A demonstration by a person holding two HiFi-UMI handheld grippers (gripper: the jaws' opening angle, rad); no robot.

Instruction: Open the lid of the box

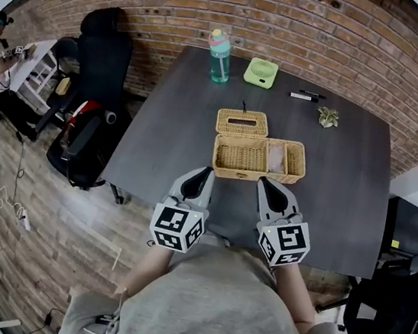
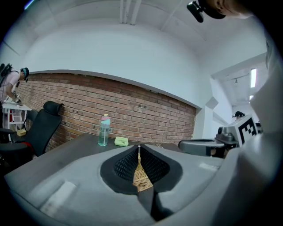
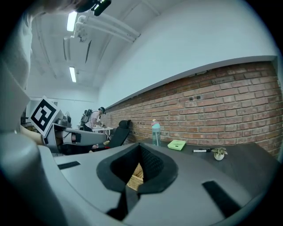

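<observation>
Head view looked steeply down on the table [image 1: 169,118]; both gripper views sat low, facing level toward the brick wall [image 2: 132,110], sharing the bottle [image 2: 103,130].

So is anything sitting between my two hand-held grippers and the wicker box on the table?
Nothing visible. The left hand-held gripper and the right hand-held gripper are both shut, close to the front wall of the wicker box, with at most bare table between. The bottle, green item, marker and small plant lie beyond the box.
</observation>
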